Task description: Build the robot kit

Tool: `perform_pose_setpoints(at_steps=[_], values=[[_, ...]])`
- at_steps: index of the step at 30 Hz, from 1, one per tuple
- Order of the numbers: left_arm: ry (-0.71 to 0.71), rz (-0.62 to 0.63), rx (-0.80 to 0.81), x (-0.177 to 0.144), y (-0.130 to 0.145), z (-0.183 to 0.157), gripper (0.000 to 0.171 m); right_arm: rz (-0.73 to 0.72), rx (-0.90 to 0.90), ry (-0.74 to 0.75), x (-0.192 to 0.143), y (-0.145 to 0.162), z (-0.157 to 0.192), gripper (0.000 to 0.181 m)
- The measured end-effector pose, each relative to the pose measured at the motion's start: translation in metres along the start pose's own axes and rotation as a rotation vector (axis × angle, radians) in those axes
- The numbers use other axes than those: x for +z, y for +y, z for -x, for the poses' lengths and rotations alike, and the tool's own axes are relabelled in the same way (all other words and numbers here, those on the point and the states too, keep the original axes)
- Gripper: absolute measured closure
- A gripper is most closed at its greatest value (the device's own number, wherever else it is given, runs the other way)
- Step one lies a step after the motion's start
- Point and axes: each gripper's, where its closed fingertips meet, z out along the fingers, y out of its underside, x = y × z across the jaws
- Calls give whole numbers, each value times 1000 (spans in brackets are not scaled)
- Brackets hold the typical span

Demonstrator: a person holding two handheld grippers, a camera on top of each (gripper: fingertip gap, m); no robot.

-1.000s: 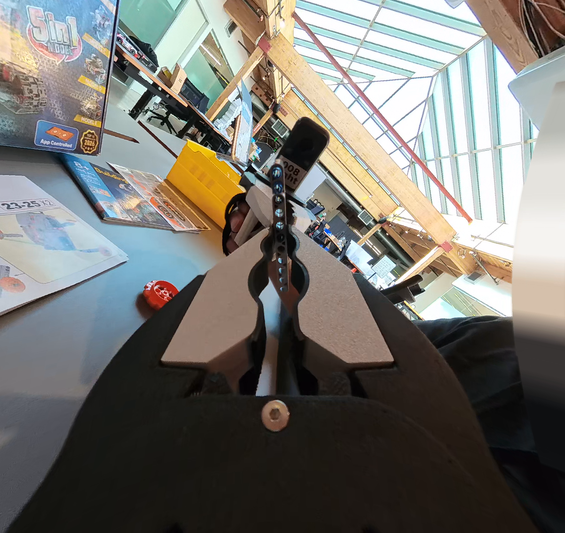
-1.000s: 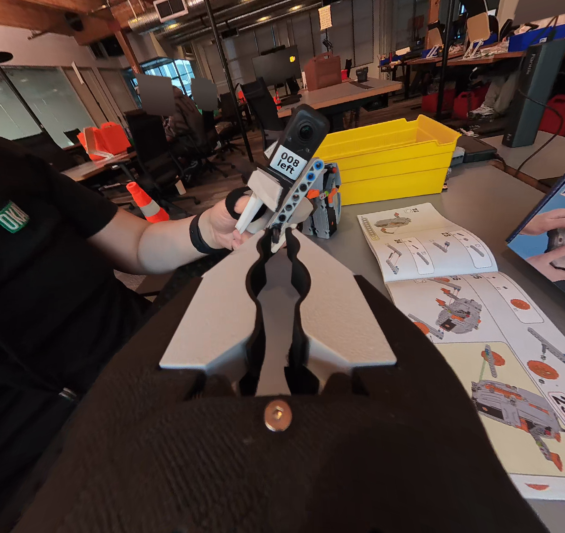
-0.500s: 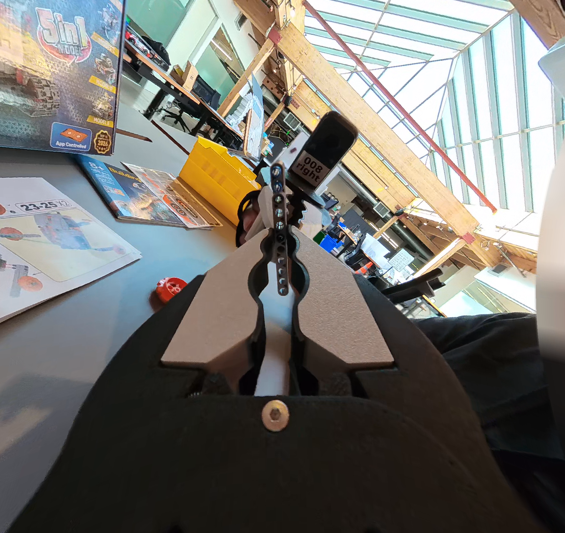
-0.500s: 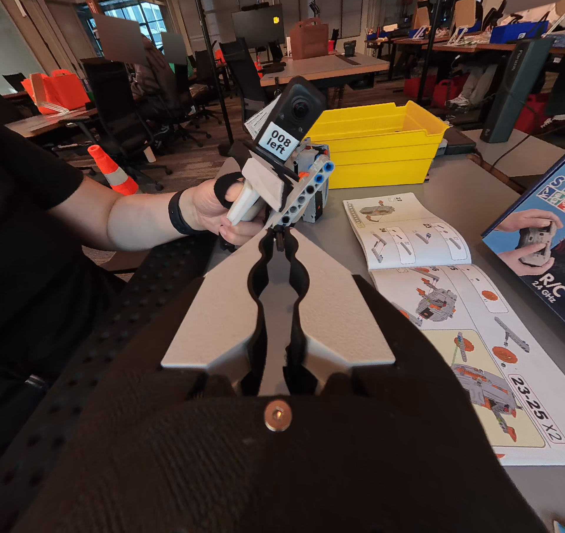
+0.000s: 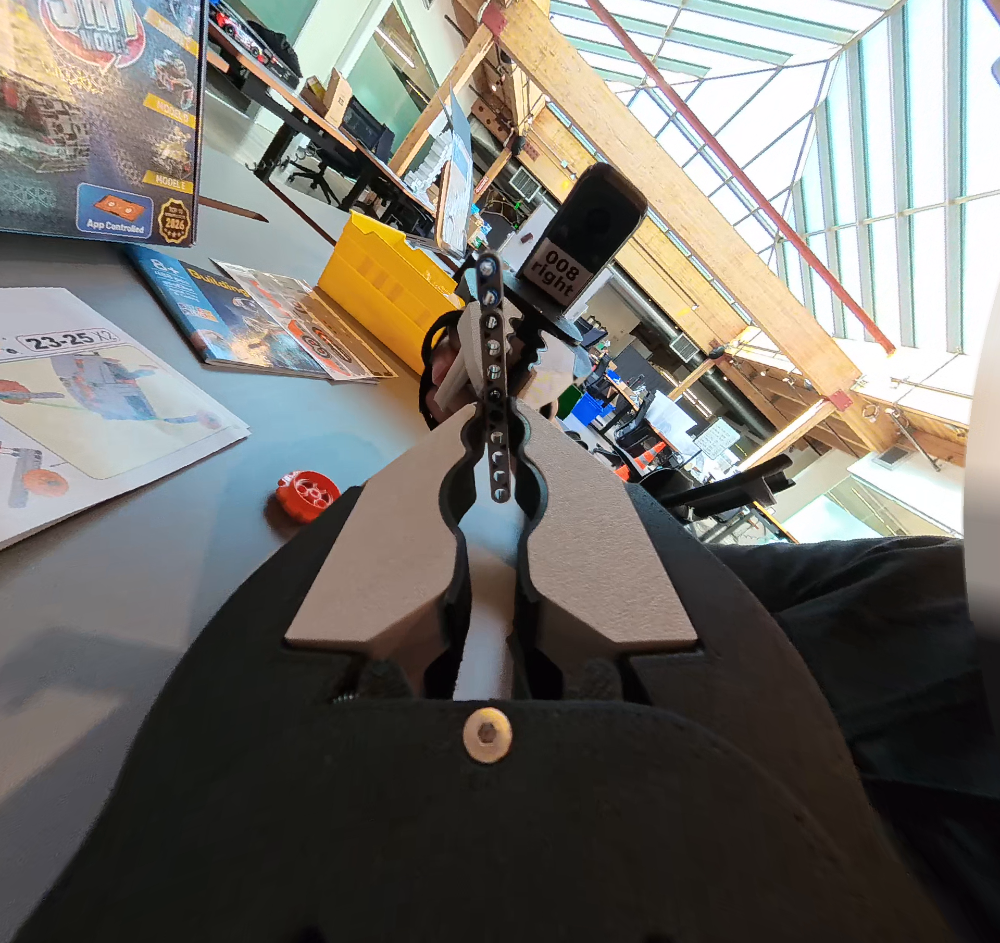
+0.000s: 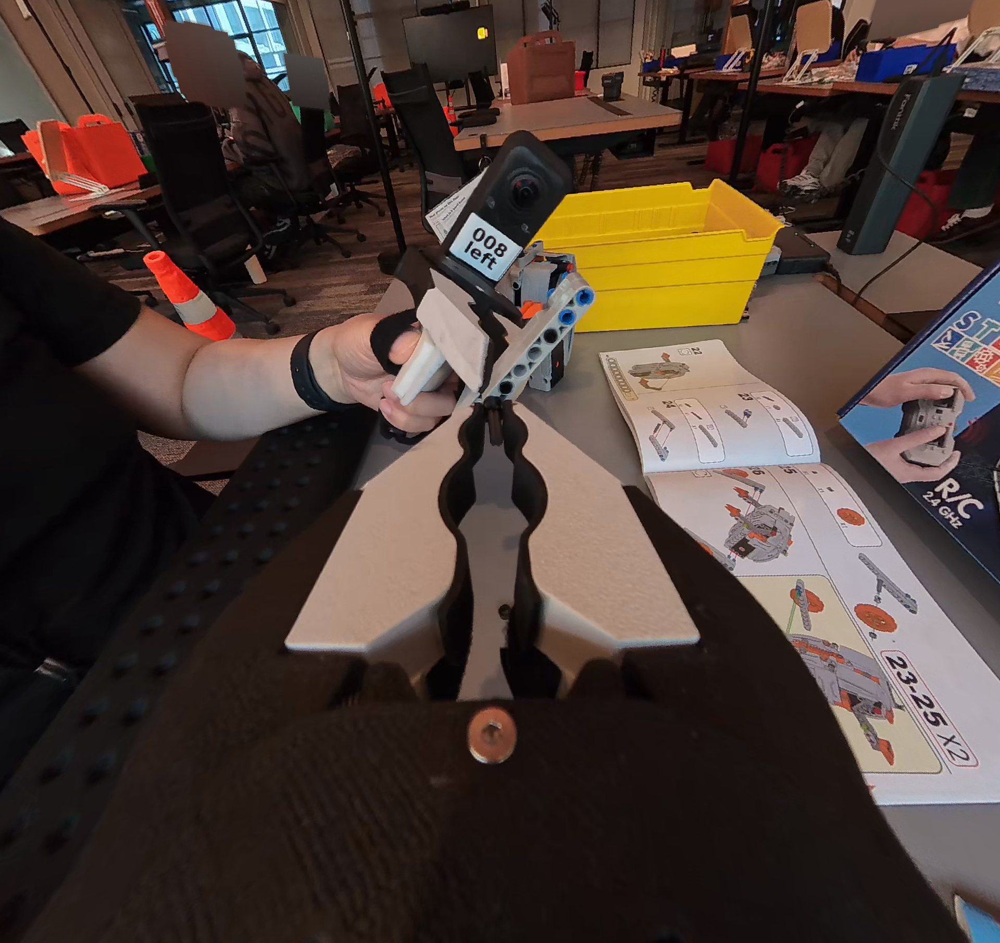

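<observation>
My left gripper (image 5: 495, 409) is shut on a long grey beam with holes (image 5: 493, 332), which stands up between its fingertips. In the right wrist view the same beam (image 6: 535, 343) slants up to the right, with two blue pins (image 6: 575, 306) at its far end. My right gripper (image 6: 491, 412) is shut on a small black pin (image 6: 492, 423). The pin's tip is at the lower end of the beam. The left gripper (image 6: 460, 338) shows there in a person's hand. The right gripper (image 5: 535, 354) shows behind the beam in the left wrist view.
A grey table (image 6: 811, 321) holds a yellow bin (image 6: 665, 262), an open instruction booklet (image 6: 757, 511), a blue box (image 6: 941, 419) and a partly built grey model (image 6: 541, 278). A red wheel (image 5: 307, 490) lies near my left gripper. A person's arm (image 6: 216, 375) is at left. Left and right tips are no more than a few centimetres apart.
Both grippers have shifted a little and the beam now slants more. The left gripper still holds the beam. The right gripper's tips stay at its lower end.
</observation>
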Motion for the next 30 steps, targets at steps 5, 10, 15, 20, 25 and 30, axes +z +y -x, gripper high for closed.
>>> perform_pose_setpoints(at_steps=[5,10,15,20,25,30], values=[[0,-6,-24,0,1,4,167,13,5,4,1,4,-3,176],[-40,65,-11,8,13,9,150,94,-45,3,10,19,0,176],[-102,72,26,6,13,11,154,83,-83,6,12,19,1,176],[-97,39,-54,3,10,16,160,64,-115,37,13,19,-3,176],[-16,-6,-192,-5,-1,15,164,-10,-186,94,20,8,-6,175],[-53,51,-74,5,-9,5,166,-104,-135,63,4,-7,-5,163]])
